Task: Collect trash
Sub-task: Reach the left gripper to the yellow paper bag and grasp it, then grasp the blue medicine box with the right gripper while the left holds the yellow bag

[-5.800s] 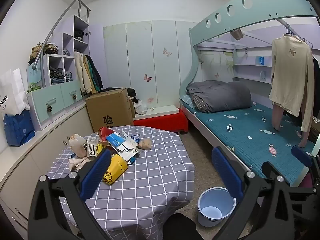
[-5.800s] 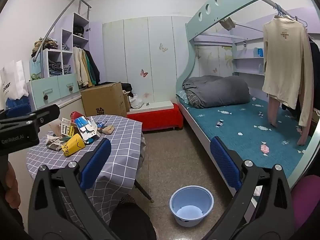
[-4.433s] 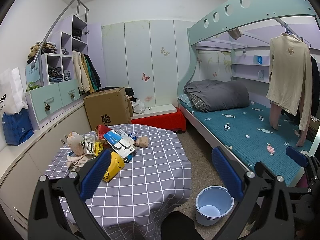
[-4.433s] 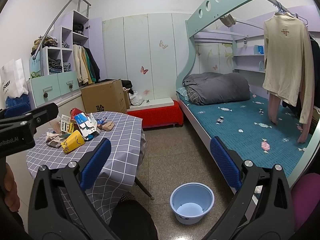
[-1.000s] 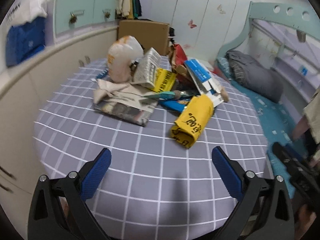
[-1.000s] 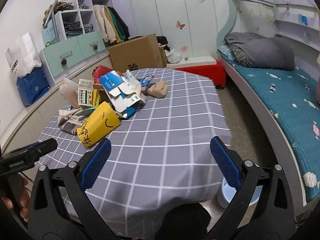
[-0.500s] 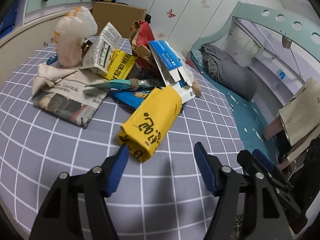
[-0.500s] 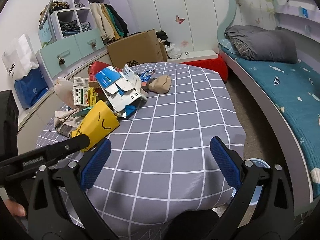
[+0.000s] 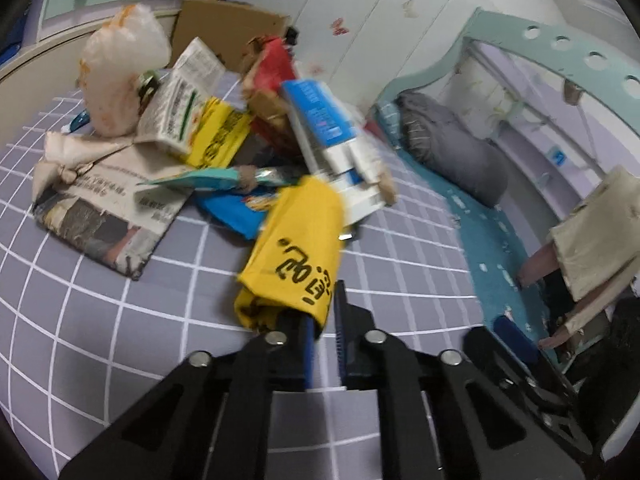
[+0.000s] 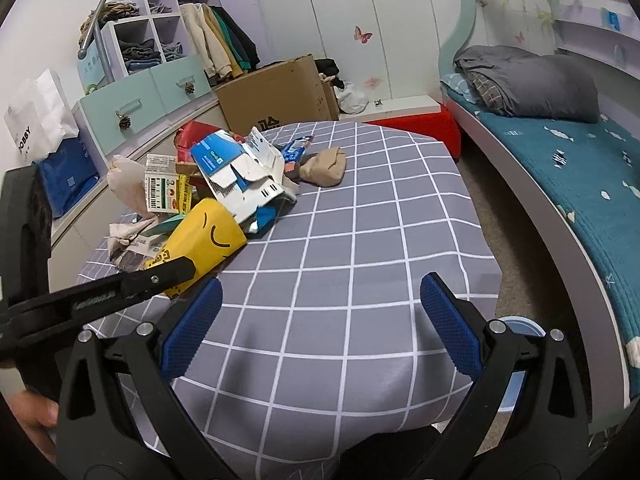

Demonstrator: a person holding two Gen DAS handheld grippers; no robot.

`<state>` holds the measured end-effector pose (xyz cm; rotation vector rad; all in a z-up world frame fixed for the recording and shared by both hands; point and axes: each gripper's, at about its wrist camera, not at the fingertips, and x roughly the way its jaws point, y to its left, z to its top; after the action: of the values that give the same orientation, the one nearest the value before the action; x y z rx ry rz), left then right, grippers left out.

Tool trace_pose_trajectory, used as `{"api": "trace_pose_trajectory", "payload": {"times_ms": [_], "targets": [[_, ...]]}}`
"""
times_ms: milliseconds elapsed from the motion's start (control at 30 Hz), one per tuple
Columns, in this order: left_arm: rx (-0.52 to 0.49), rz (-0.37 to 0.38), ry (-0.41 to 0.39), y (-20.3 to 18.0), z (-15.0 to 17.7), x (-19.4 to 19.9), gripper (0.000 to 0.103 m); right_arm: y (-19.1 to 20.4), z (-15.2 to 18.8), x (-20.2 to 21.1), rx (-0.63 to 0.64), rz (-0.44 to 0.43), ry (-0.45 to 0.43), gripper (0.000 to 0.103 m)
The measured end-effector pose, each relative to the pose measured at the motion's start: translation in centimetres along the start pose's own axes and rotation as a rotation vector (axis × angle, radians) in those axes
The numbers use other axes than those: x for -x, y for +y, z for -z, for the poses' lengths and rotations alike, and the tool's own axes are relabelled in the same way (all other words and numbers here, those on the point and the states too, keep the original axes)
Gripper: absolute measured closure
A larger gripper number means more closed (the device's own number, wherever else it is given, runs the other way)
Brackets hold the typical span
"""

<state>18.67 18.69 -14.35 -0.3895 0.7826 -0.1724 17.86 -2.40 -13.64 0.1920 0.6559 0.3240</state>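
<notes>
From the left wrist, the left gripper (image 9: 322, 322) has just been closing and now pinches the near edge of the yellow paper bag (image 9: 298, 248), which lies on the grey checked table (image 9: 120, 320) at the front of a trash pile: folded newspaper (image 9: 104, 216), a blue-and-white carton (image 9: 332, 140), a white plastic bag (image 9: 120, 64). From the right wrist, the right gripper (image 10: 320, 324) hangs spread and empty over the table's near edge (image 10: 340, 280), well apart from the pile; the yellow bag sits left, the left gripper's black finger (image 10: 160, 276) against it. A pale blue bucket (image 10: 520, 332) peeks out on the floor behind the right finger.
</notes>
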Motion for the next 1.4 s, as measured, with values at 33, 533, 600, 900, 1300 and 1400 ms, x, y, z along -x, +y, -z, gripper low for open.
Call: {"api": "trace_pose_trajectory", "payload": {"times_ms": [33, 533, 600, 900, 1300, 1400], "targets": [[-0.016, -0.007, -0.021, -0.3, 0.2, 0.6, 0.099, 0.1, -0.1, 0.0, -0.001, -0.004, 0.000, 0.006], [0.018, -0.138, -0.261, 4.0, 0.3, 10.0, 0.099, 4.6, -2.2, -2.8, 0.075, -0.100, 0.027, 0.006], [0.036, -0.166, -0.269, 4.8, 0.2, 10.2, 0.099, 5.7, -2.5, -3.7, 0.091, -0.119, 0.044, 0.006], [0.003, -0.232, -0.317, 5.1, -1.3, 10.1, 0.099, 9.1, -5.2, -7.4, 0.192, -0.071, 0.028, 0.006], [-0.037, -0.326, -0.344, 5.2, -4.4, 8.1, 0.099, 11.0, -8.0, -14.7, 0.354, 0.009, 0.100, 0.007], [-0.050, -0.324, -0.338, 5.1, -4.6, 7.6, 0.099, 10.1, -8.4, -15.4, 0.329, -0.031, 0.133, 0.042]]}}
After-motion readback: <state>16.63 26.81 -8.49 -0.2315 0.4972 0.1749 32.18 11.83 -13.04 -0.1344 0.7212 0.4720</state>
